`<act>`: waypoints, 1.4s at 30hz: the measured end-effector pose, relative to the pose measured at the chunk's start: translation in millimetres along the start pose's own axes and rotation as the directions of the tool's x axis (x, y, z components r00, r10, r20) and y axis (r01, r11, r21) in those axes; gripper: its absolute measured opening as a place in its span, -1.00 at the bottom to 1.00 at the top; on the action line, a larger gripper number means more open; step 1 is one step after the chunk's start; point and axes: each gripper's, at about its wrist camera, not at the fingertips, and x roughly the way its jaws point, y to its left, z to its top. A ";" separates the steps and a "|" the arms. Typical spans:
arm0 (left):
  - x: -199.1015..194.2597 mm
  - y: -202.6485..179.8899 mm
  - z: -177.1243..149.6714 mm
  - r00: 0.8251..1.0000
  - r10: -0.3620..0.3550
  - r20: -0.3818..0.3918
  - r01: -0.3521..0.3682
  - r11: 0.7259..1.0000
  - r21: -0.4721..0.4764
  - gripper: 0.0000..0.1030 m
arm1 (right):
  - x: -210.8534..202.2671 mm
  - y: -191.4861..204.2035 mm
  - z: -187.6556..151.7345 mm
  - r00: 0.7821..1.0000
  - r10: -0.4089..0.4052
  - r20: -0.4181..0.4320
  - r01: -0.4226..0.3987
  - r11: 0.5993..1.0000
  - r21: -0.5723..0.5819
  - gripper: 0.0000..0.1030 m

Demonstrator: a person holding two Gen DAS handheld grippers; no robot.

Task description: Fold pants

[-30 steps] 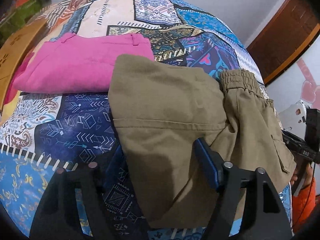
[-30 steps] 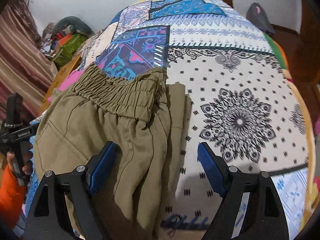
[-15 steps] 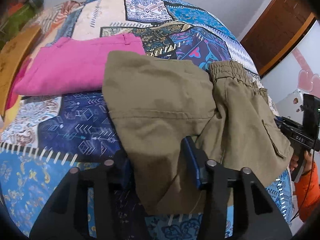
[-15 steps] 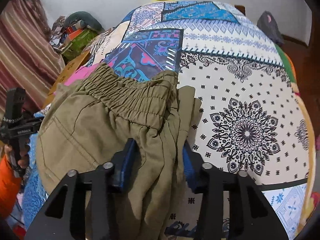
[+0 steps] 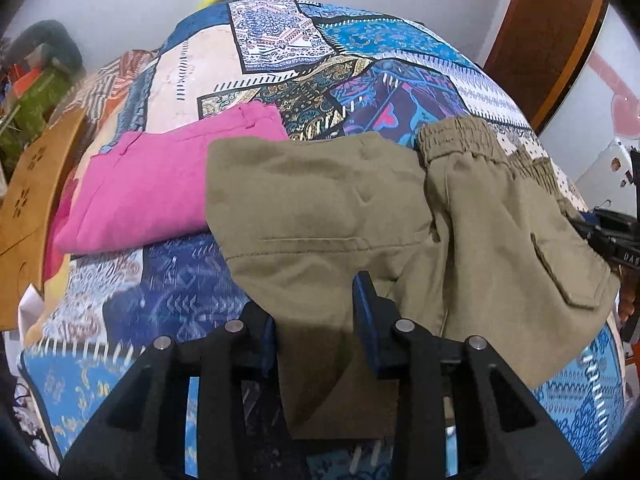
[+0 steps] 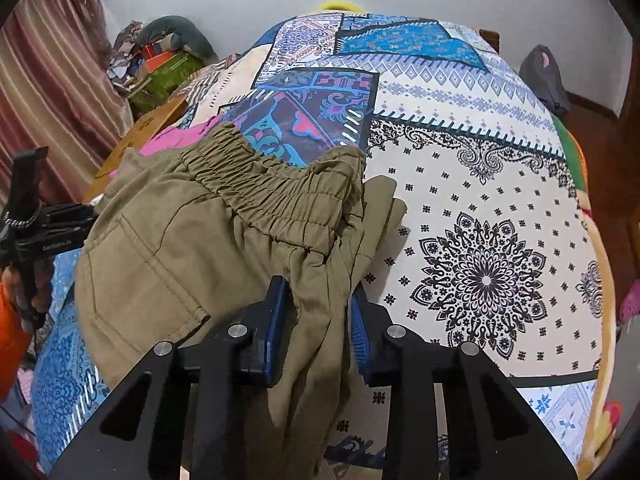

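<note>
Khaki pants lie half-folded on the patterned bed, long axis running left to right between the hands, left gripper jaws closing on the folded leg end, right gripper jaws closing on bunched cloth just below the elastic waistband, pink pants beside.

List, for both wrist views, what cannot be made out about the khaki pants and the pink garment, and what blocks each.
- Left wrist view: the near hem of the khaki pants is hidden behind the left gripper, whose jaws are closing on the cloth.
- Right wrist view: the pants' near end runs off the bottom edge, behind the right gripper, also closing on gathered fabric.
- Right wrist view: the pink garment is mostly hidden by the pants' elastic waistband.
</note>
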 end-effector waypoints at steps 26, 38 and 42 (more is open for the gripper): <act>-80.2 -35.7 -3.2 0.990 -0.053 0.127 0.048 0.998 0.041 -0.95 | -54.4 24.2 7.7 0.993 0.017 0.114 -0.011 0.998 -0.055 -0.81; -131.3 -26.1 -6.1 0.976 -0.011 0.217 0.005 1.000 0.027 -0.96 | -76.1 59.5 31.2 0.981 0.049 0.187 -0.026 0.992 -0.122 -0.83; -143.1 -11.6 2.2 0.969 0.020 0.246 -0.024 1.000 0.011 -0.96 | -74.6 74.6 50.6 0.976 0.058 0.211 -0.025 0.987 -0.158 -0.83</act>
